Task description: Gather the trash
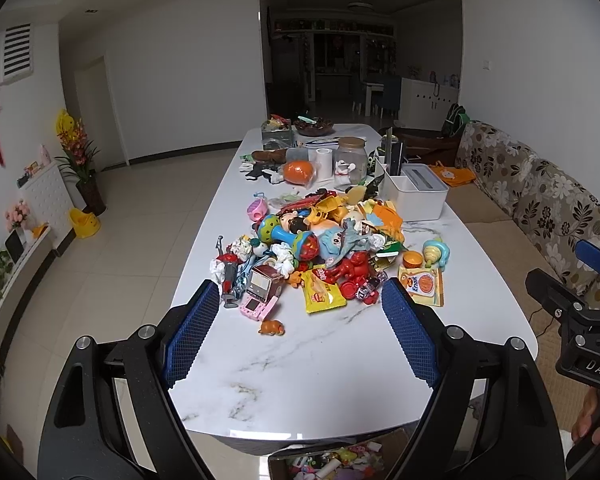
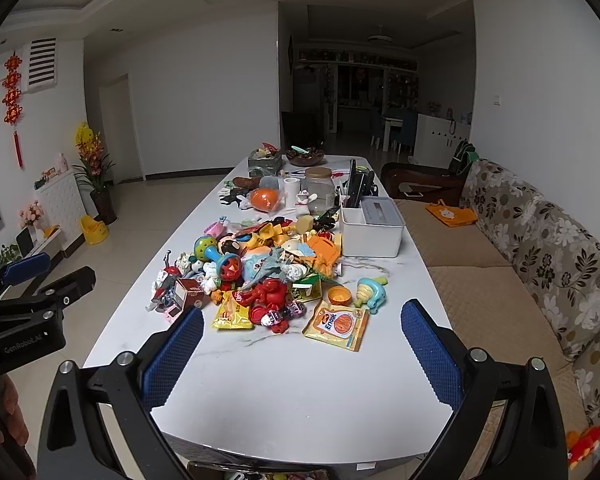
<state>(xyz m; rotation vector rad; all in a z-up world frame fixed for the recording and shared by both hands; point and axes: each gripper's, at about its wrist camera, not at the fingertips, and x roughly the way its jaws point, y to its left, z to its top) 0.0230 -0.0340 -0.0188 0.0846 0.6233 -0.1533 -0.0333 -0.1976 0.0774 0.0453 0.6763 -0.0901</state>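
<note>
**A:** What a heap that was! Toys and trash all tangled on the white marble table (image 1: 320, 364): a yellow snack wrapper (image 1: 323, 295) lay flat at the near edge of the pile, an orange-and-yellow "Enoo" packet (image 1: 423, 285) just to its right, and crumpled white tissues (image 1: 283, 259) were wedged between a blue-and-green rattle (image 1: 286, 236) and a small brown carton (image 1: 265, 280).

**B:** And the claws?

**A:** The left gripper (image 1: 302, 336) stood spread wide over bare tabletop, nothing between its blue pads, short of the pile. The right gripper (image 2: 302, 360) was the same story: jaws apart, empty, with the packet (image 2: 337, 325) lying just beyond them.

**B:** Anything we couldn't read?

**A:** Plenty. The wrapper's print was half covered by a red toy figure (image 1: 350, 268). Behind the heap a white organizer box (image 1: 414, 192) blocked part of the far table, and a glass jar (image 1: 351, 159) stood near it. Under the near table edge, a cardboard box (image 1: 340, 460) was cut off by the frame; it seemed to hold colourful bits, though that was too blurred to name.
</note>
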